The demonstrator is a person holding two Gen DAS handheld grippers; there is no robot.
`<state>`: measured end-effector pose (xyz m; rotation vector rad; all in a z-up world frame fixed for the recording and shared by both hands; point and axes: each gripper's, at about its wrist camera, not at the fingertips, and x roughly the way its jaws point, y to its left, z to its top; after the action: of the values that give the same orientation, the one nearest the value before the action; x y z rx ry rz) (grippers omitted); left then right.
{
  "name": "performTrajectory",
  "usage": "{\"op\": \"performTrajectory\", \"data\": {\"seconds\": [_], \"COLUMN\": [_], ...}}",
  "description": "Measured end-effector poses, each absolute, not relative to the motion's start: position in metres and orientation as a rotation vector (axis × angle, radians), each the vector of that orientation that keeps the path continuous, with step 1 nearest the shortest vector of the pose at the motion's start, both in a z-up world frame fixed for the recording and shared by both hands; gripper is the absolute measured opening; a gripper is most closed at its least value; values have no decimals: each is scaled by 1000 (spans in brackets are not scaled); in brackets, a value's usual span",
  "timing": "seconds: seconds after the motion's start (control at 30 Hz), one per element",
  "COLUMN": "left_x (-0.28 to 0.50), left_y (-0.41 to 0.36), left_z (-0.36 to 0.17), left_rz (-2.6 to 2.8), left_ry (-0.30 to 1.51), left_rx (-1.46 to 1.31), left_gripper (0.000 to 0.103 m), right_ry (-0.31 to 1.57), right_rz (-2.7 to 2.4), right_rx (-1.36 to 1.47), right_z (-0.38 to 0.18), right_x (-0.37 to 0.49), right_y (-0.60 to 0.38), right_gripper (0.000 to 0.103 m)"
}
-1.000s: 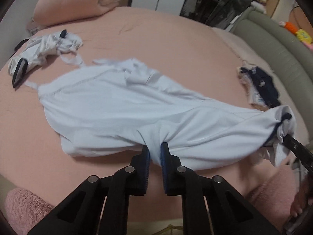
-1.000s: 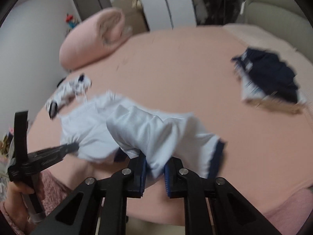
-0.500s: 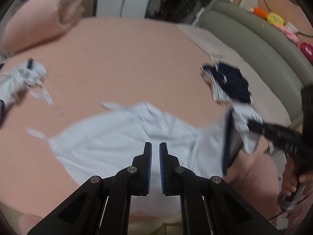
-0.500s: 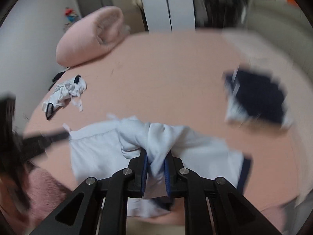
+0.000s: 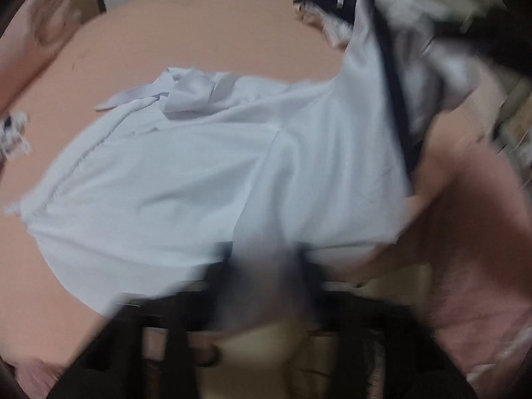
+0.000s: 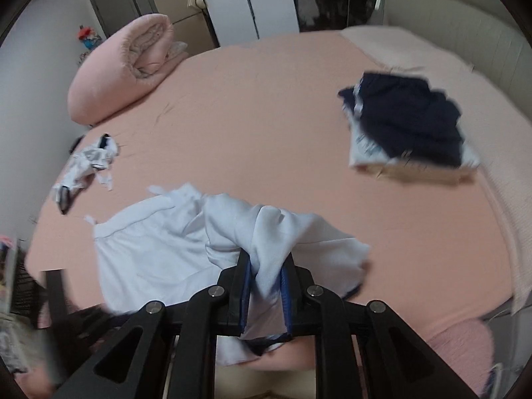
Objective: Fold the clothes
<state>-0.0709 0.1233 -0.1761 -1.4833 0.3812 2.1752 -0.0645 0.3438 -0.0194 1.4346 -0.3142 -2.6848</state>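
A pale blue-white garment [image 5: 186,179] with a dark trim lies spread on the pink bed [image 5: 206,33]; it also shows in the right wrist view [image 6: 156,252]. My right gripper [image 6: 266,276] is shut on a bunched edge of it near the bed's front edge; in the left wrist view that gripper [image 5: 492,43] holds the trimmed end raised at the upper right. My left gripper [image 5: 262,266] is a dark motion blur at the garment's near edge; whether it grips the cloth cannot be told.
A folded stack with a navy garment on top [image 6: 409,123] lies at the right of the bed. A crumpled white garment [image 6: 86,166] lies at the left. A rolled pink duvet [image 6: 123,66] sits at the far left. A grey headboard [image 6: 465,40] curves along the right.
The left gripper has swung fast and its view is now blurred, closer over the garment. The right gripper still holds its bunched edge, now lifted higher to the right.
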Motion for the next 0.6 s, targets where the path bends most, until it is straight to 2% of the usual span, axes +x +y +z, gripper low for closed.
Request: {"op": "performTrajectory", "data": {"seconds": [0.07,0.23,0.43,0.53,0.6], "left_x": [-83,-109,-121,-127,-131], "left_y": [121,101,76,63,55], "left_z": [-163,-138,-123,-115,-110], "left_rz": [2214,2318,2328,2331,2333], "left_ry": [360,333,208,145,104], "left_rx": [-1450,-1404,-1406,-1407,-1407], "left_gripper": [9,8,9,14,21], "right_ry": [-303,-318,-160,-200,-207], "right_rz": [-2685,-2729,-2704,-2650,-2633], "right_rx": [1408,1343,1569,1618,1620], "right_z": [-16,1,-39,-57,-60], "right_x": [-61,-54,-64,-54,-49], "right_y": [341,345,335,342,346], "right_gripper": [15,15,15,15,15]}}
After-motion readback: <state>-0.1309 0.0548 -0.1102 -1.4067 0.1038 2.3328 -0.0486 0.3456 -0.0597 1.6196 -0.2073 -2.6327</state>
